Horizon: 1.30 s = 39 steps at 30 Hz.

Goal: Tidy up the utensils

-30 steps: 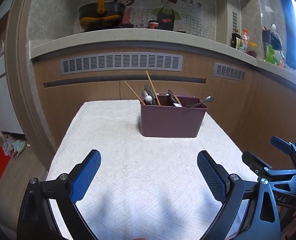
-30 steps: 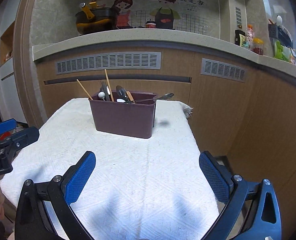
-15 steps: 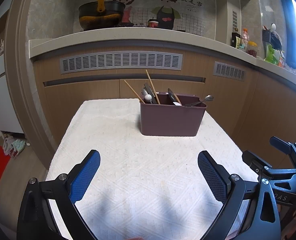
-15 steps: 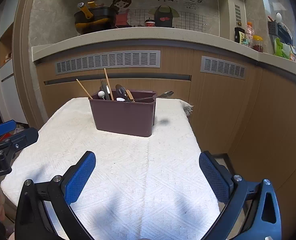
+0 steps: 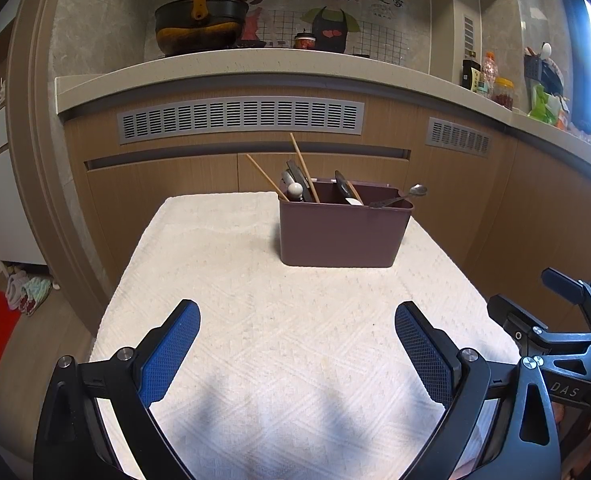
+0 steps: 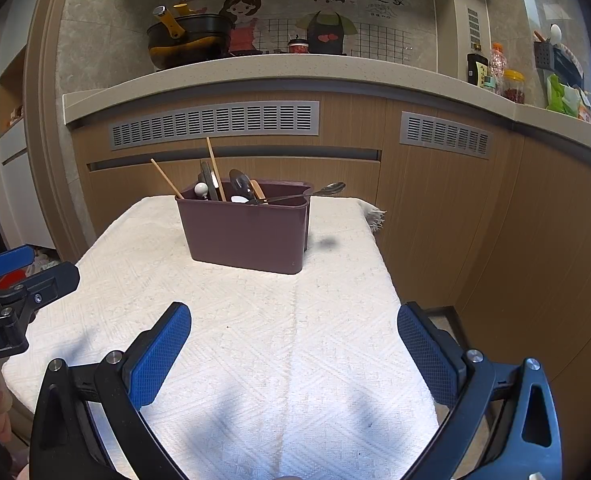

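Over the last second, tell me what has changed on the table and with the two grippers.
Almost nothing. The view of each gripper drifted slightly; nothing was gripped or released. The left gripper and right gripper both stay open and empty above the white cloth. The brown utensil holder has not moved, and the chopsticks and metal spoon lean in it as before.

One holder (image 5: 337,236), two chopsticks (image 5: 304,168), one metal spoon (image 5: 399,197).
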Available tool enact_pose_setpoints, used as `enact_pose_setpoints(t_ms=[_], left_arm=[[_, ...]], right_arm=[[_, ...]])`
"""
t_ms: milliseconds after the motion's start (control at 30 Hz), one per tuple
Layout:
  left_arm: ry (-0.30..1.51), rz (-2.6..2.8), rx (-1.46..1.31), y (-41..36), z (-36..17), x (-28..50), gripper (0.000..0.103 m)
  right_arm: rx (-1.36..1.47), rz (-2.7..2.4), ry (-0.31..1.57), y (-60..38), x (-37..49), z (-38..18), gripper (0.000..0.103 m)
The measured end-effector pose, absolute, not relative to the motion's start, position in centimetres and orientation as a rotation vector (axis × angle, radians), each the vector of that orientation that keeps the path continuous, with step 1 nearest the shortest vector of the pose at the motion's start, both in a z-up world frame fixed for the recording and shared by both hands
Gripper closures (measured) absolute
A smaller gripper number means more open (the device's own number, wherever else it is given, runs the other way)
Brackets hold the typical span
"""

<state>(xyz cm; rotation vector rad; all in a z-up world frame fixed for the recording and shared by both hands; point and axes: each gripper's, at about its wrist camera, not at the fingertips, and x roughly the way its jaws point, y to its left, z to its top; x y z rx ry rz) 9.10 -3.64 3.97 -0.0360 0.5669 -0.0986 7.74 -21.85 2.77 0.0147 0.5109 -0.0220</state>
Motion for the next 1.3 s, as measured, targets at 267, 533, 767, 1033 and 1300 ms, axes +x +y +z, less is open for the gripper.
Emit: enact_pose_setpoints(t_ms=[267, 533, 767, 1033, 1300], left_arm=[[0.57, -0.098, -0.036, -3.68, 3.85, 9.19, 0.005], [0.57, -0.1, -0.036, -3.63, 3.81, 9.18, 0.005], [0.571, -0.098, -0.034, -3.66, 3.84, 9.17, 0.005], [0.577, -0.097, -0.014, -3.84, 3.6, 9.19, 0.005], [0.581, -0.095, -0.009, -3.82, 3.51, 9.24, 0.005]], right_arm=[[0.015, -0.02, 0.514, -21.91, 7.77, 2.77, 0.001], [0.013, -0.02, 0.512, -21.91, 7.81, 2.77, 0.001], [0.016, -0.02, 0.506, -22.05, 7.76, 2.85, 0.001], [0.032, -0.023, 0.498, -22.49, 7.67, 3.21, 0.001], [0.027, -0.028, 0.483, -22.69, 7.69, 3.67, 0.001]])
